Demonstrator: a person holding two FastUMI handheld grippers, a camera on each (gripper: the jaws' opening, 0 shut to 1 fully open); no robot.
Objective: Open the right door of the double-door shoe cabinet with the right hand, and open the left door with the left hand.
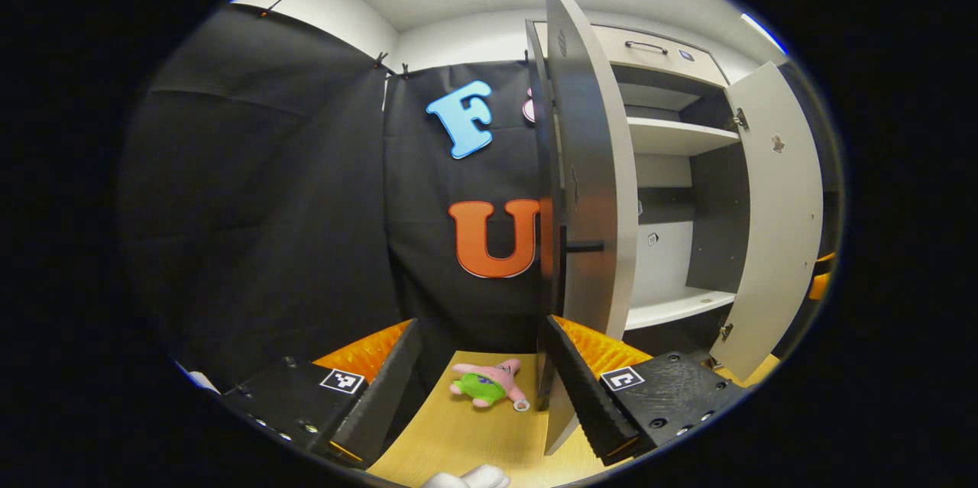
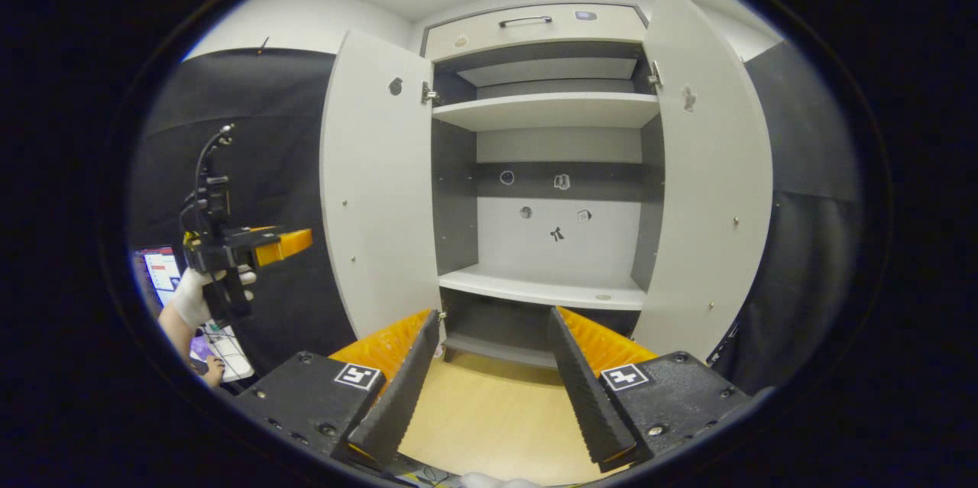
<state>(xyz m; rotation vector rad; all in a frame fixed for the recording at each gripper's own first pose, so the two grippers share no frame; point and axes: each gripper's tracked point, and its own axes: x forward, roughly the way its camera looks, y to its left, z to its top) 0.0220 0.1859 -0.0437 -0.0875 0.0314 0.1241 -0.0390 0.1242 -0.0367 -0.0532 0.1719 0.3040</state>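
Shoe cabinet (image 2: pixel 550 167) with both doors swung open. In the right gripper view the right gripper (image 2: pixel 493 385) faces the cabinet squarely from a little way off; its jaws are spread wide and hold nothing. The left door (image 2: pixel 378 190) stands open ahead and to the left of its fingers, the right door (image 2: pixel 707 190) ahead and to the right, and bare shelves show between them. The left gripper (image 2: pixel 283 244), held in a gloved hand (image 2: pixel 191 301), hangs well to the left, clear of the left door.

In the left gripper view the left gripper (image 1: pixel 481 389) has its jaws parted and empty. The left door (image 1: pixel 588 190) appears nearly edge-on, just ahead and slightly right of its fingers, apart from them; the right door (image 1: pixel 772 221) stands farther right. A small pink and green plush toy (image 1: pixel 487 382) lies on the wooden floor (image 1: pixel 474 434) between the fingers.

Judged stage: both openings look complete. The next move appears to call only for drawing both tools back without brushing either door.
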